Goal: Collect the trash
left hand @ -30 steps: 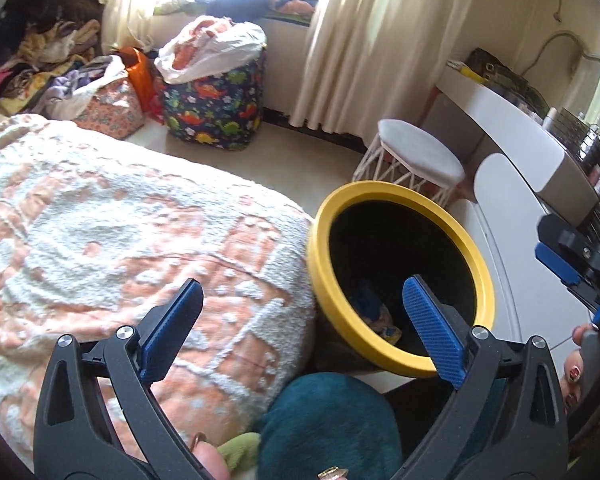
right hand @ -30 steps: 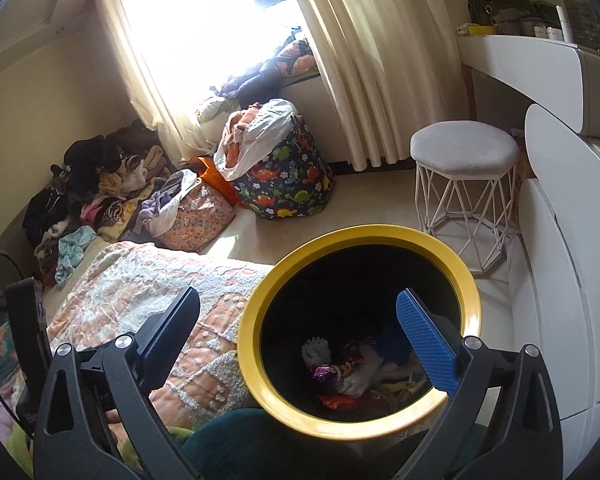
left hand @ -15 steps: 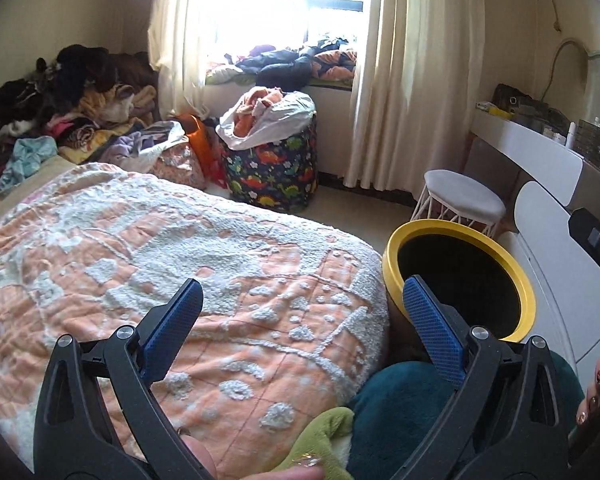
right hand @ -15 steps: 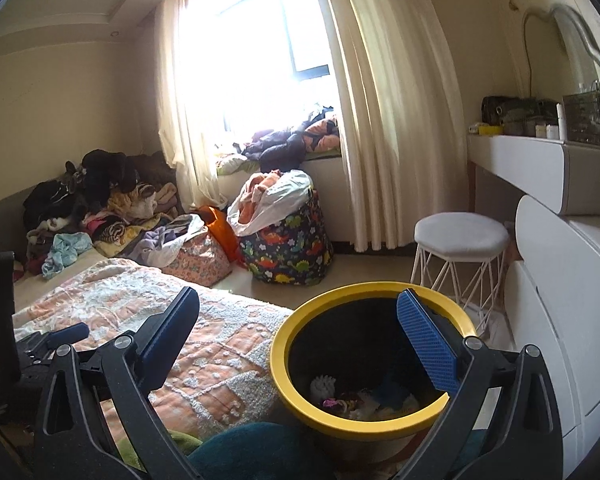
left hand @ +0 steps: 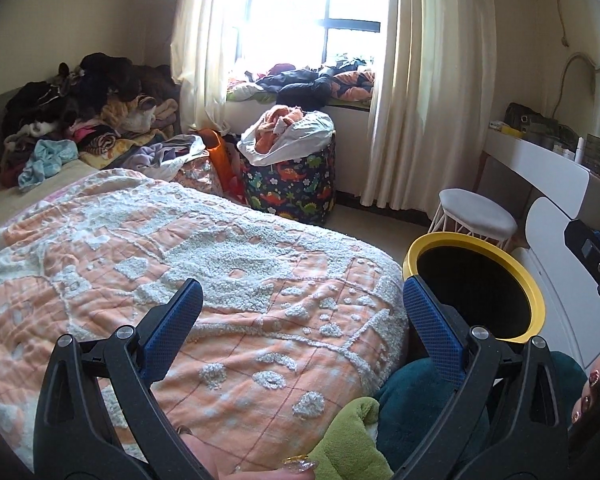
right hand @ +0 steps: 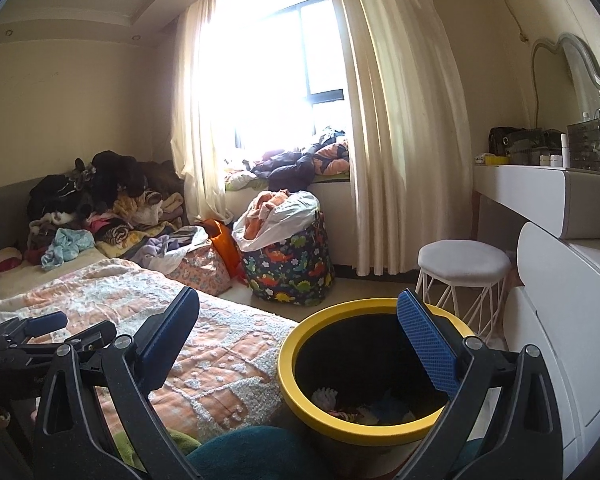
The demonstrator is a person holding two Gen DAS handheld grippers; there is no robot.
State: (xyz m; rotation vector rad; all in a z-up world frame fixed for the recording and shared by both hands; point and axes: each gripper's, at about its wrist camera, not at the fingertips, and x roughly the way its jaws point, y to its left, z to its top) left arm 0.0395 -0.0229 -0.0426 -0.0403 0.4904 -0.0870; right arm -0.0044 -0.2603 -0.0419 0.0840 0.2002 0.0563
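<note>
A black trash bin with a yellow rim [right hand: 300, 344] stands on the floor beside the bed; it also shows in the left wrist view [left hand: 534, 300]. Wrappers and a white crumpled piece [right hand: 326, 396] lie at its bottom. My left gripper [left hand: 300, 320] is open and empty, held over the orange-and-white bedspread [left hand: 180, 248]. My right gripper [right hand: 296, 330] is open and empty, held above the near side of the bin. The left gripper shows at the left edge of the right wrist view [right hand: 48, 330].
A white stool [right hand: 464, 264] stands behind the bin. A white vanity desk and drawers [right hand: 560, 280] run along the right. A dinosaur-print laundry bag [right hand: 288, 264] and piles of clothes [left hand: 80, 120] lie near the window. Teal and green fabric [left hand: 412, 412] is close below.
Both grippers have tilted up and drawn back from the bin, so the views show more of the room and the bin sits lower and farther. Both stayed open and empty.
</note>
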